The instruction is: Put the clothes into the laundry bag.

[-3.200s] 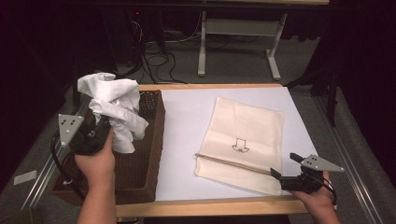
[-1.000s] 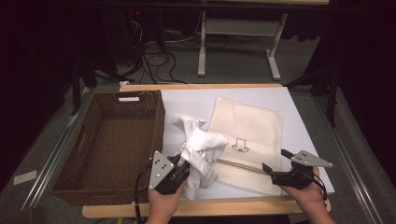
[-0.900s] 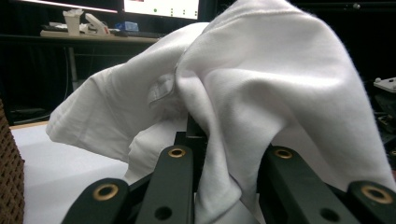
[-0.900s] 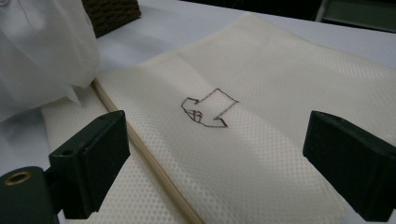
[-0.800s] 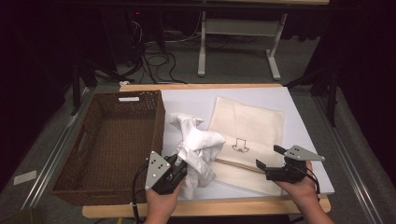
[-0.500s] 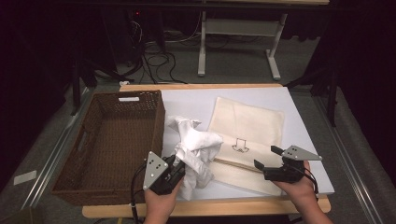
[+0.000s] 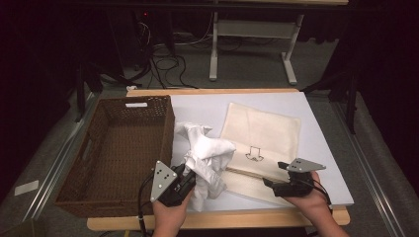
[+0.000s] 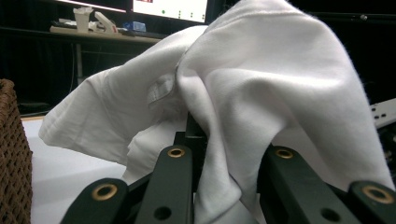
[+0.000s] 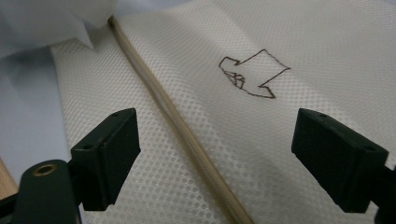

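Left gripper (image 8: 224, 154): jaws rise from frame bottom, closed on a fold of white cloth (image 8: 261, 84) that drapes over them across centre and right. Wicker basket edge (image 8: 11, 154) at left. Lit monitor (image 8: 170, 7) at top.

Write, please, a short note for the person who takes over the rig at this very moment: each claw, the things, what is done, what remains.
Left claw: shut on the crumpled white cotton garment, which is out of the brown woven wicker basket and rests on the white table mat.
Right claw: open, over the near edge of the flat cream mesh laundry bag, its jaws either side of the zipper.
Done: garment beside bag.
Left, probably: open the bag, put the garment inside.
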